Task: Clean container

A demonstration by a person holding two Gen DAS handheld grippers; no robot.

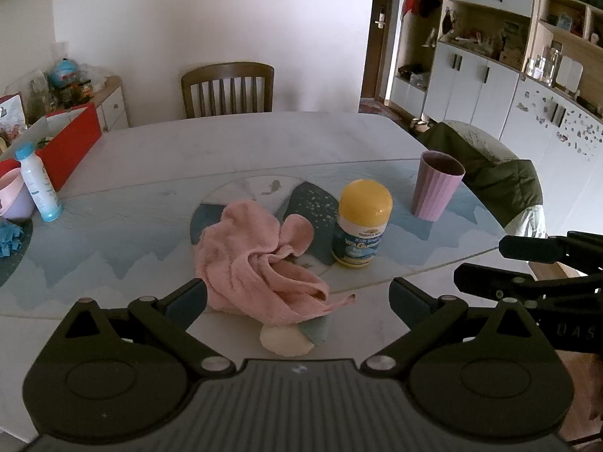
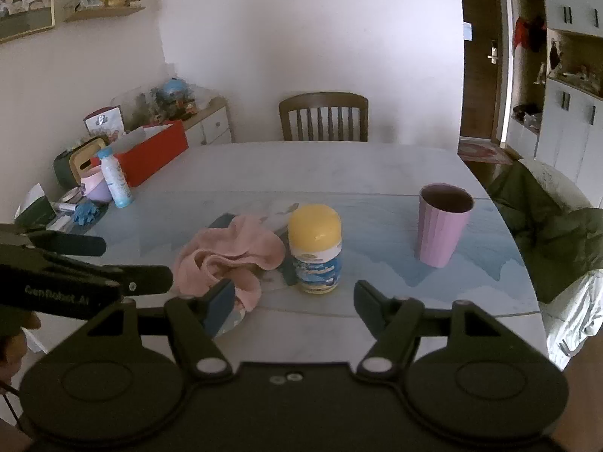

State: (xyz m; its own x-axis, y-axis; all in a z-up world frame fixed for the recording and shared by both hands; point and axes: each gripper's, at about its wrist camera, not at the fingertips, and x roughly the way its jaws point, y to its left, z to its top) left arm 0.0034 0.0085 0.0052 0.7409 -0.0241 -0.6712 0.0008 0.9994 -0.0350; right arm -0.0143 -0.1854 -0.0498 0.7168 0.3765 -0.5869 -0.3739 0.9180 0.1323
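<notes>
Just above the near edge of the table [image 1: 233, 143], the left gripper [image 1: 297, 297] hangs with its two fingers spread wide and nothing between them; the crumpled pink cloth [image 1: 256, 263] lies on the tabletop in front of that gap, its near fold close to the left finger. Beside it, the right gripper [image 2: 292, 297] is likewise spread apart and empty, and the vitamin bottle [image 2: 316, 248] with the yellow cap stands upright straight ahead of its opening. That bottle sits just right of the cloth, touching or nearly touching it; I cannot tell which. A small pale round object [image 1: 288, 341] peeks from under the cloth's near edge. Further right and well apart from the bottle, the ribbed pink cup [image 2: 443, 224] stands upright and open on the blue patterned mat [image 1: 113, 226]. At the far left of the table stand a white bottle with a blue cap [image 1: 37, 186] and a red box [image 1: 71, 143]. A wooden chair [image 1: 228, 88] stands beyond the far side
</notes>
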